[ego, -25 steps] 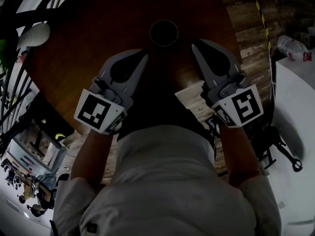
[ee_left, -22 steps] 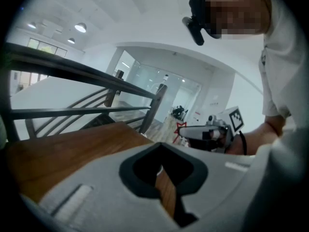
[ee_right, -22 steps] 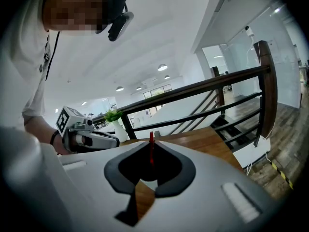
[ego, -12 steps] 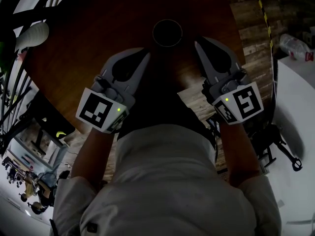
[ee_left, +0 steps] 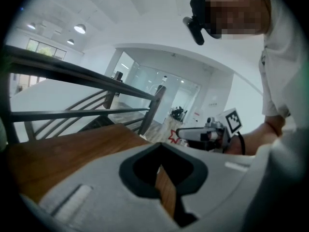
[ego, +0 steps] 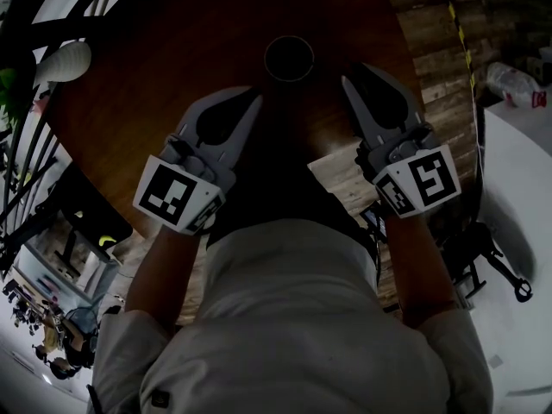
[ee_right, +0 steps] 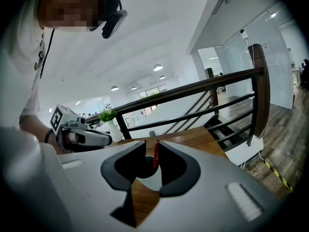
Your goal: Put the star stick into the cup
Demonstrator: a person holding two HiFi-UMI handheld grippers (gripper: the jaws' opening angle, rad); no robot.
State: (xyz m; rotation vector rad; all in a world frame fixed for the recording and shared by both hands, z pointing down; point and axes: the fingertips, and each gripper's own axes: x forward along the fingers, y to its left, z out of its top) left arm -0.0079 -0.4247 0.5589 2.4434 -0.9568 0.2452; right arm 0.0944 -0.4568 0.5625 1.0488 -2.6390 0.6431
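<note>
A dark round cup (ego: 289, 58) stands on the brown round table (ego: 164, 67), just beyond and between both grippers. In the right gripper view a thin red stick (ee_right: 155, 159) stands upright in the cup (ee_right: 144, 170), seen through the jaws. Its red star (ee_left: 173, 137) shows in the left gripper view, beside the tip of the far gripper. My left gripper (ego: 253, 96) rests left of the cup, shut and empty. My right gripper (ego: 348, 78) lies right of the cup, its tips a narrow gap apart, holding nothing.
A white vase (ego: 59, 61) with a green plant sits at the table's far left edge. Dark stair railing (ee_right: 193, 88) runs behind the table. The table's rim curves down to plank floor (ego: 435, 50) on the right. The person's torso fills the near side.
Both grippers and the cup keep their places; only the head view wobbles slightly.
</note>
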